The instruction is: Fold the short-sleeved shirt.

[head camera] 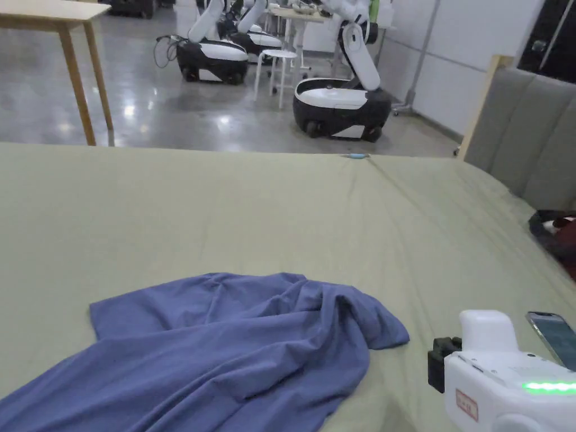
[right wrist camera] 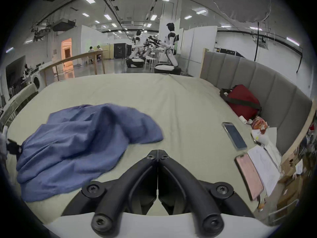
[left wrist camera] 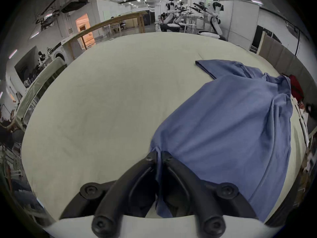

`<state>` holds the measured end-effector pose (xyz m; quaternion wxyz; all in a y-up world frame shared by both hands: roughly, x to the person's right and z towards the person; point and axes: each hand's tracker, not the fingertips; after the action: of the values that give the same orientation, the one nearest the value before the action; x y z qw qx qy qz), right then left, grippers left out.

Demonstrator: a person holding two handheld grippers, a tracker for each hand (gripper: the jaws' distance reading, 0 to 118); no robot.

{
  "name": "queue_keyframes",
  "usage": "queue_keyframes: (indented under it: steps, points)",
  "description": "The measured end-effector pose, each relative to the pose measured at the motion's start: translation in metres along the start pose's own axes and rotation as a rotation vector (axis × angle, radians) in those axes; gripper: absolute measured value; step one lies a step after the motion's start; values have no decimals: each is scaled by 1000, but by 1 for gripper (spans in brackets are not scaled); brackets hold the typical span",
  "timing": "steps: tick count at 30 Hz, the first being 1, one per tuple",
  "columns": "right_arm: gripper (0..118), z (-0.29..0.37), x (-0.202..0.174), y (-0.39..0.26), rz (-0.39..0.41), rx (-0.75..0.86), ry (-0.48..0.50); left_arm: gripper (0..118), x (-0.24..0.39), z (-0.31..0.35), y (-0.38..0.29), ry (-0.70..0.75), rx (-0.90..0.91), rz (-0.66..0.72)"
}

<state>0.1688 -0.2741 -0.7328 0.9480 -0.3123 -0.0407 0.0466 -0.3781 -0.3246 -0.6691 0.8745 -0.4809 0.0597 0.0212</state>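
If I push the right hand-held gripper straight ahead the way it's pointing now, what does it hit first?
Probably nothing but bare sheet: the shut right hand-held gripper points just past the blue shirt edge, with the phone off to its right. Depth is unclear.

Blue short-sleeved shirt point(head camera: 225, 349), rumpled, spread unfolded on the bed sheet point(head camera: 281, 214)

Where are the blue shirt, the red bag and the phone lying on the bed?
blue shirt point(head camera: 225, 349): head view, on its crumpled middle.
red bag point(right wrist camera: 243, 101): right gripper view, on its red side.
phone point(right wrist camera: 234, 136): right gripper view, on its dark screen.
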Motion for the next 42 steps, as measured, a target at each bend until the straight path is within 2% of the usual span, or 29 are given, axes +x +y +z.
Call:
queue_keyframes:
  steps: [2, 4, 5, 6, 7, 8, 9, 12, 14, 16, 17, 18, 19, 20, 21, 23, 25, 27, 30, 33, 37, 42]
  points:
    - [1, -31, 12, 20, 7, -35, 16, 3, 0, 1, 2, 16, 16, -13]
    - [1, -65, 18, 35, 51, -111, 39, 3, 0, 0, 3, 15, 14, -13]
    - [4, -80, 21, 42, 59, -147, 69, 3, 0, 0, 4, 13, 12, -10]
    - [25, -95, 24, 47, 56, -180, 113, 3, -1, 0, 5, 13, 15, -8]
    - [59, -109, 26, 50, 38, -225, 148, 3, -3, -2, 6, 11, 13, -1]
    - [98, -118, 22, 51, 32, -268, 173, 3, -5, -3, 7, 8, 12, 8]
    - [118, -127, 20, 52, 35, -275, 177, 3, -5, -4, 8, 8, 11, 13]
    - [113, -154, 14, 51, 131, -290, 91, 3, -4, -5, 7, 14, 13, 14]
    - [112, -172, 9, 47, 170, -314, 81, 3, -4, -6, 9, 19, 15, 9]
    - [95, -184, 3, 39, 215, -367, 67, 3, -3, -6, 7, 21, 15, 10]
    - [86, -185, 0, 36, 224, -374, 103, 3, -4, -7, 8, 20, 15, 12]
    - [71, -179, 0, 38, 194, -346, 109, 3, -6, -6, 9, 18, 16, 14]
    - [49, -170, -1, 45, 165, -357, 146, 3, -6, -5, 9, 12, 15, 24]
    - [16, -160, -4, 47, 168, -340, 163, 3, -9, -3, 10, 3, 12, 34]
    - [5, -153, -5, 49, 210, -290, 87, 3, -11, -1, 13, -6, 9, 58]
    - [5, -129, 4, 56, 206, -265, 128, 3, -22, 7, 17, -10, 21, 61]
    - [5, -99, 17, 71, 177, -212, 113, 3, -34, 28, 28, -1, 77, 36]
    - [5, -68, 35, 89, 134, -137, 110, 3, -44, 61, 39, -12, 158, 100]
    - [5, -6, 49, 117, 63, -68, 177, 3, -58, 108, 63, 8, 254, 94]
    - [5, 44, 52, 137, 76, 21, 163, 3, -64, 154, 83, 59, 352, 86]
    - [5, 95, 57, 163, 120, 115, 139, 3, -66, 212, 107, 56, 473, 91]
    - [5, 134, 60, 192, 110, 183, 125, 3, -54, 252, 139, 131, 553, 50]
